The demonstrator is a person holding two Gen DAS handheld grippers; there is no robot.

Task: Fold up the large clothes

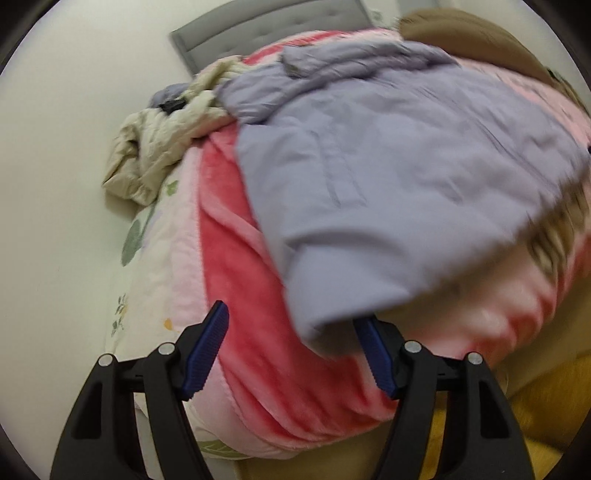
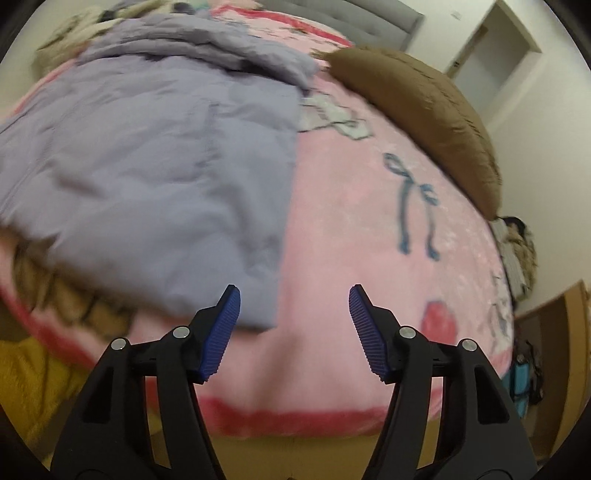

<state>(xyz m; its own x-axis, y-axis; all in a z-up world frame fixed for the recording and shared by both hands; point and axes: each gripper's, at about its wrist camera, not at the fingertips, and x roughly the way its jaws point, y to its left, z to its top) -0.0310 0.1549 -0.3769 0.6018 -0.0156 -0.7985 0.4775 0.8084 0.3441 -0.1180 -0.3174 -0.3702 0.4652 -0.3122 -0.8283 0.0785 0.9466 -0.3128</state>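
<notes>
On the bed's pink blanket [image 2: 332, 240] lies a lilac jacket [image 1: 388, 177]; left tool [image 1: 291, 325] and right tool [image 2: 294, 299] gape, gripping nothing.

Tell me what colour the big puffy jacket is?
Lilac puffy jacket, clearest in the right wrist view.

Blanket [image 2: 351, 236]: pink, blue bow print, covers bed
Headboard [image 1: 266, 26]: grey, tufted
Pillow [image 2: 424, 114]: brown, far right edge
Doorway [image 2: 495, 48]: white frame
</notes>
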